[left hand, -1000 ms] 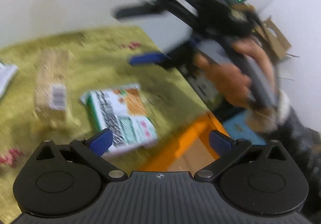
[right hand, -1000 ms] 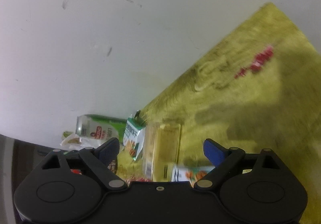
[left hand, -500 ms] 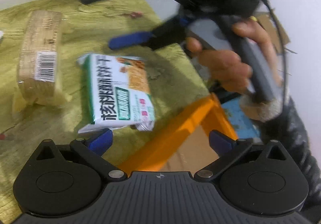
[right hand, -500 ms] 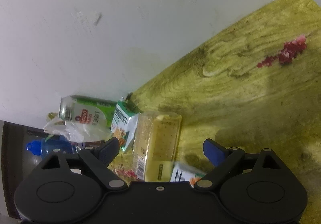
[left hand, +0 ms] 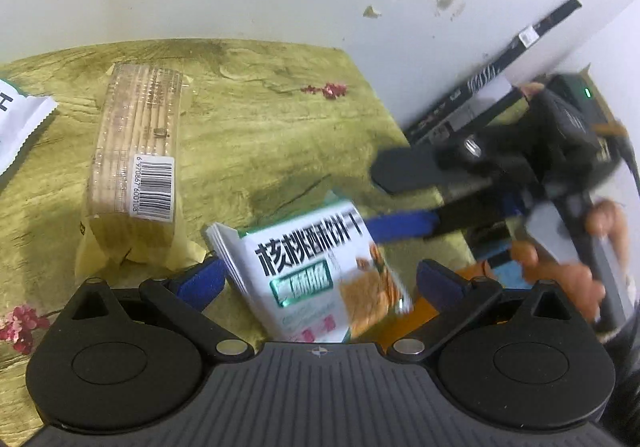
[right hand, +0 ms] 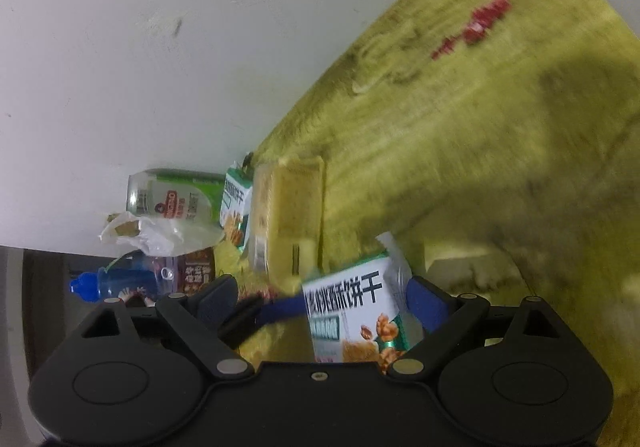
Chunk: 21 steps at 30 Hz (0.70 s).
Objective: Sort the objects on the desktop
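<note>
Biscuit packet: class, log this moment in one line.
biscuit packet between both open grippers | left gripper open | right gripper open | not gripped | on table

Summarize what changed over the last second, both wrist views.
Both open grippers closed in on the walnut biscuit packet. The left gripper now straddles it; the right gripper came down from mid-air, one finger reaching its far edge. The packet looks tipped up off the tablecloth; no pads visibly clamp it. The clear cracker pack stayed put.

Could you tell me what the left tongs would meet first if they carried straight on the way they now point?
Most likely the white and green biscuit packet, which already lies between the open left tongs; depth is hard to judge.
</note>
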Each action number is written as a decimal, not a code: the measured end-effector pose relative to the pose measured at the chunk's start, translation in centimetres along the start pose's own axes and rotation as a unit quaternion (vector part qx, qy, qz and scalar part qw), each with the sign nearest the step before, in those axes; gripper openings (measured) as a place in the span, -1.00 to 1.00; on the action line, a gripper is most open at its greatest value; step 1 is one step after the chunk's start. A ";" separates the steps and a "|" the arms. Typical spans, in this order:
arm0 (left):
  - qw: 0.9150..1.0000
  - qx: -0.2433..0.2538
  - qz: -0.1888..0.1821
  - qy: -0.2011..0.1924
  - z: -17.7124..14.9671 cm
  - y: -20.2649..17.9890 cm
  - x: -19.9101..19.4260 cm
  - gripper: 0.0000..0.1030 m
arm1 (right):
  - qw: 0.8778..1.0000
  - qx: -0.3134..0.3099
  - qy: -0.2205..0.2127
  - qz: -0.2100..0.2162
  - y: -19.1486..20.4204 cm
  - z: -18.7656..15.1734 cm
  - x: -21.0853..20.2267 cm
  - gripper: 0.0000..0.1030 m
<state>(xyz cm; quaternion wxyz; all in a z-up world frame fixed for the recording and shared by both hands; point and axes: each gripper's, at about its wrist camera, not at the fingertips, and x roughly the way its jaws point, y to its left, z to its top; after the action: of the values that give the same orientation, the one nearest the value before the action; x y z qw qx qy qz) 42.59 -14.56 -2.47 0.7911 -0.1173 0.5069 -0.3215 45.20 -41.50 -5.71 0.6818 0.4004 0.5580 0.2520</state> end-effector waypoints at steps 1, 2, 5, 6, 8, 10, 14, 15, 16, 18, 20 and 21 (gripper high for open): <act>1.000 0.001 0.002 -0.004 0.0 0.0 -0.1 0.99 | 1.000 0.002 -0.001 0.003 -0.1 -0.2 -0.2 0.79; 1.000 0.003 0.005 -0.008 -0.1 -0.1 -0.2 0.99 | 1.000 0.003 -0.005 0.005 -0.1 -0.4 -0.5 0.79; 1.000 0.023 0.014 -0.015 -0.5 -0.5 -1.6 0.99 | 1.000 0.002 -0.023 0.005 -0.2 -0.5 -1.4 0.79; 0.999 0.033 0.020 -0.017 -0.7 -0.8 -2.0 0.99 | 1.000 0.002 -0.027 0.004 -0.2 -0.5 -1.6 0.78; 0.997 0.055 0.044 -0.018 -1.2 -1.3 -2.7 0.99 | 1.000 0.002 -0.030 -0.007 -0.5 -0.5 -1.9 0.75; 0.997 0.062 0.052 -0.012 -1.6 -1.4 -3.1 0.99 | 0.999 0.001 -0.026 -0.020 -0.7 -0.7 -1.9 0.71; 0.997 0.057 0.046 -0.005 -1.9 -1.0 -2.9 0.89 | 0.999 -0.007 -0.017 -0.032 -1.1 -1.1 -1.4 0.54; 0.997 0.055 0.047 -0.005 -1.9 -0.9 -2.7 0.86 | 0.999 -0.010 -0.014 -0.034 -1.1 -1.2 -1.3 0.47; 0.998 0.052 0.048 -0.004 -1.9 -0.7 -2.4 0.80 | 0.999 -0.012 -0.011 -0.036 -1.2 -1.2 -1.1 0.42; 0.998 0.043 0.045 0.001 -1.9 -0.4 -2.0 0.59 | 0.999 -0.015 -0.005 -0.042 -1.2 -1.4 -0.8 0.34; 0.998 0.036 0.041 0.006 -1.9 0.0 -1.7 0.45 | 0.999 -0.022 -0.001 -0.046 -1.1 -1.5 -0.5 0.26; 0.999 0.033 0.041 0.007 -1.9 0.1 -1.6 0.40 | 0.998 -0.027 0.002 -0.048 -1.1 -1.6 -0.4 0.19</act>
<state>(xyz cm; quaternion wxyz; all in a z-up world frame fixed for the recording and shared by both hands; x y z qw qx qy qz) 40.51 -13.24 -2.27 0.8035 -0.0680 0.5059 -0.3064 43.45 -41.99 -6.49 0.7025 0.3544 0.5708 0.2346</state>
